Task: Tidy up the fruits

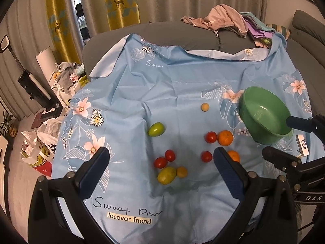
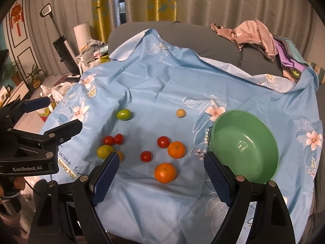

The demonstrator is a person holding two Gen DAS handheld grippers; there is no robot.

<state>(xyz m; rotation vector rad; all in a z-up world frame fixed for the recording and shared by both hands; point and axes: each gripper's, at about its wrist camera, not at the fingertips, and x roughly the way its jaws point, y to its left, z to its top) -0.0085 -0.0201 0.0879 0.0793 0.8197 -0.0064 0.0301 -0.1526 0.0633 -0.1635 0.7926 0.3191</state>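
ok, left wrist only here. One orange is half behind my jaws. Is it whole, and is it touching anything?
Observer: Right wrist view shows the near orange whole, lying apart from the second orange and the closest tomato.
Operator: The right gripper hides part of the bowl. Anything inside?
Observer: No. The green bowl is empty; only a raised mark shows on its bottom.
Operator: Right jaws?
Observer: The right gripper has its jaws wide open, holding nothing, with the near orange just ahead between them.
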